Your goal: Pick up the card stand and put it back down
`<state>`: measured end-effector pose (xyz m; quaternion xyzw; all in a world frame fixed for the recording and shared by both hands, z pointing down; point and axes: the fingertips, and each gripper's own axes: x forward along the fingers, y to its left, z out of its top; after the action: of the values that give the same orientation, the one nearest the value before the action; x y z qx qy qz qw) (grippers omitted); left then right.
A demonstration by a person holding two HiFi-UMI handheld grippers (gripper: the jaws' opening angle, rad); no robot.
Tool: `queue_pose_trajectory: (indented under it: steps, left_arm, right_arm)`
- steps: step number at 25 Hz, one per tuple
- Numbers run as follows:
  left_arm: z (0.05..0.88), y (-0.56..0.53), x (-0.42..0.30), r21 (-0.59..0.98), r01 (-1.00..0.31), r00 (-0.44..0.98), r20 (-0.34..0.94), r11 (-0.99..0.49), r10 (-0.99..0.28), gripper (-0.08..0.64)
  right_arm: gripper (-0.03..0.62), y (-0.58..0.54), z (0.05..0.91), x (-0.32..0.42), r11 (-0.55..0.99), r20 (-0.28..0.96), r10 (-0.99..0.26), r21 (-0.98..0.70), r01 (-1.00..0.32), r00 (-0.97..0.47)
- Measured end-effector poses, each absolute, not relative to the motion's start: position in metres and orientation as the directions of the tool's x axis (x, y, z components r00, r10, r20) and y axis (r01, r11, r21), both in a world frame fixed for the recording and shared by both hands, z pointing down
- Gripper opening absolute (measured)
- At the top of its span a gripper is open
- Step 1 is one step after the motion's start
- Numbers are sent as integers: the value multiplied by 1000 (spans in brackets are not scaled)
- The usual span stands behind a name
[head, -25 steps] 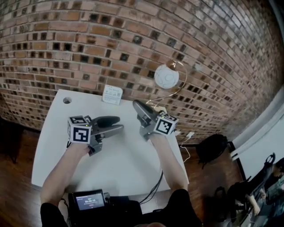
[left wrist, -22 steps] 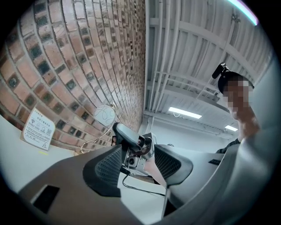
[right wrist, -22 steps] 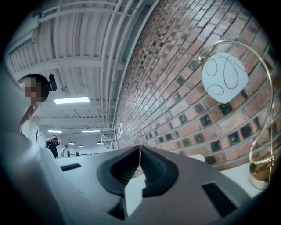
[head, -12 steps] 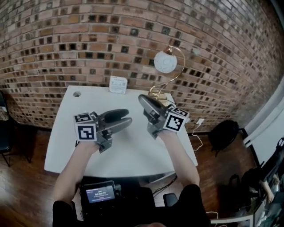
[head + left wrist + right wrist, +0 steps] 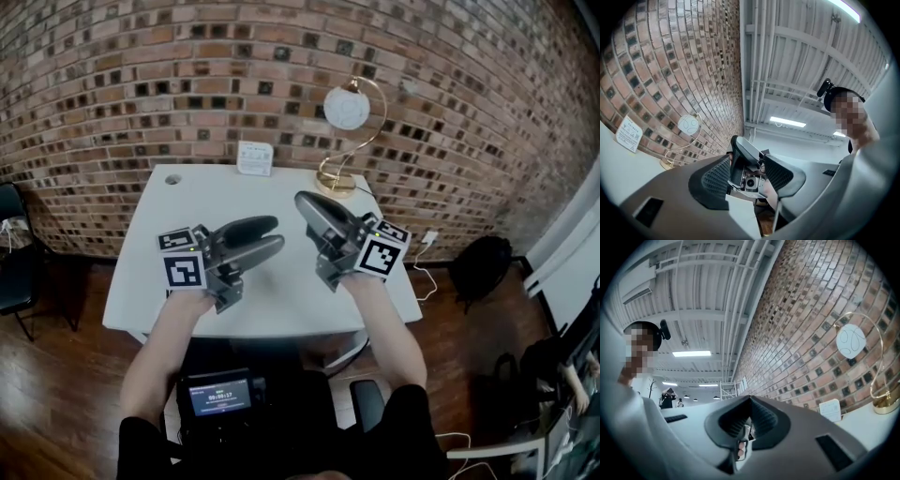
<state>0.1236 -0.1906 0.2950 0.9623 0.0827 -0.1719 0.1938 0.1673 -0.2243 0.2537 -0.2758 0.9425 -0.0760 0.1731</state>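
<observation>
Brick wall [image 5: 141, 84], white table [image 5: 141, 281]; left gripper [image 5: 275, 233] fingers [image 5: 715, 177] apart, empty; right gripper [image 5: 302, 200] fingers [image 5: 765, 420] closed, empty.

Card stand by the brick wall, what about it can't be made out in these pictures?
- Print on the card stand: too small in the head view, small and skewed in both gripper views.
- Its foot on the table: too small in every view.
- Its back: turned to the brick wall, away from every camera.
</observation>
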Motion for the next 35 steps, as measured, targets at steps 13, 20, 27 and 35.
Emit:
queue_pose_trajectory:
  steps: [13, 20, 27, 35]
  left_arm:
    - [282, -139, 120, 301, 223, 928, -357, -927, 107, 221]
    - [271, -126, 117, 280, 213, 931, -349, -936, 107, 221]
    - [255, -124, 111, 240, 219, 924, -362, -946, 122, 221]
    - [261, -112, 104, 229, 233, 916, -379, -945, 135, 221]
  right_arm:
    - [9, -153, 237, 156, 872, -301, -490, -146, -468, -818]
    - [9, -139, 230, 149, 882, -296, -469, -99, -462, -832]
    - [9, -142, 226, 143, 886, -306, -458, -81, -457, -835]
    - [9, -135, 247, 135, 888, -292, -459, -113, -446, -839]
